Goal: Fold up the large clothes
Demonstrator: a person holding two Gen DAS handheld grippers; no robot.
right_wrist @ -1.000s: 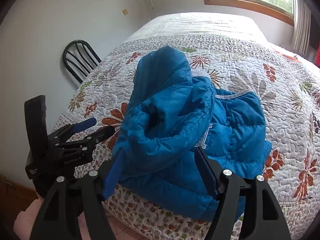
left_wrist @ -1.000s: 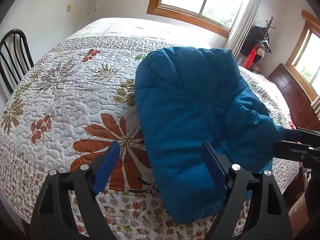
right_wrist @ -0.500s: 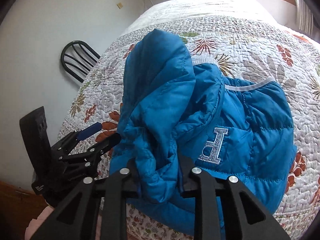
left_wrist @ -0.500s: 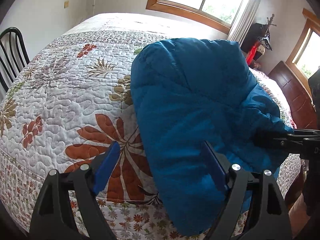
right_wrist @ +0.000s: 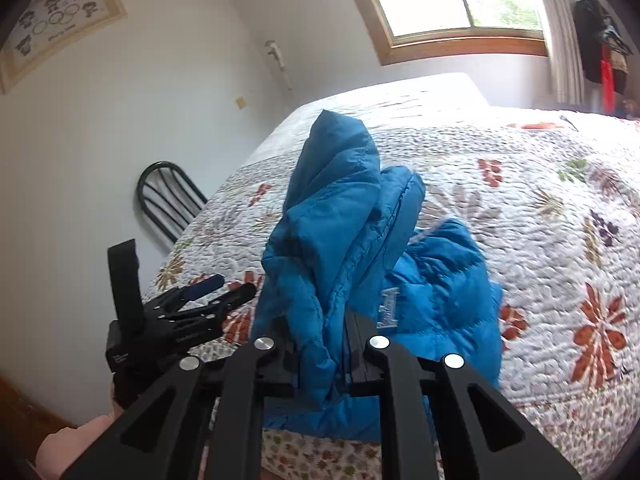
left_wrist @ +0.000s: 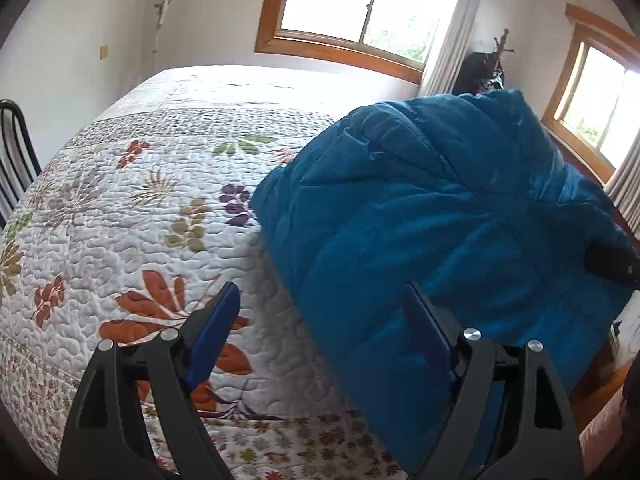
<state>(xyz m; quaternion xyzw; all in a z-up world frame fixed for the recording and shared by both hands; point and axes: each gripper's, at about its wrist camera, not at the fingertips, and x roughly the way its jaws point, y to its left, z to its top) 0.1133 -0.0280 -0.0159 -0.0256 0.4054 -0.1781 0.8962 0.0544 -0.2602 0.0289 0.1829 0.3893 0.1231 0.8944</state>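
A blue puffer jacket (right_wrist: 436, 280) is seen partly lifted off a bed covered by a white floral quilt (left_wrist: 132, 216), near the bed's front edge. In the right wrist view, a bunched fold of the jacket's quilted fabric is caught between the jaws of the right gripper (right_wrist: 320, 340); the jaws are closing, and the fabric is pinched between them, rising above the gripper as a tall ridge. The rest of the jacket is draped down onto the quilt to the right of the ridge, with a pale embroidered mark on its chest, blurred beyond reading.

In the left wrist view, the left gripper (left_wrist: 320, 328) is held with its blue-padded fingers (left_wrist: 212, 336) set wide apart. Nothing is gripped between them: the left finger is seen over the bare quilt, and the right finger lies against the near edge of the jacket's bulk. The jacket fills the right half of that view as a raised, rounded mass.

The left gripper is also seen in the right wrist view (right_wrist: 208, 300), just beside the jacket's left side. A black metal chair (right_wrist: 168, 200) stands by the wall beyond the bed's left corner. A wood-framed window (left_wrist: 352, 4) is seen behind the bed, and a framed picture (right_wrist: 56, 20) is hung high on the left wall.
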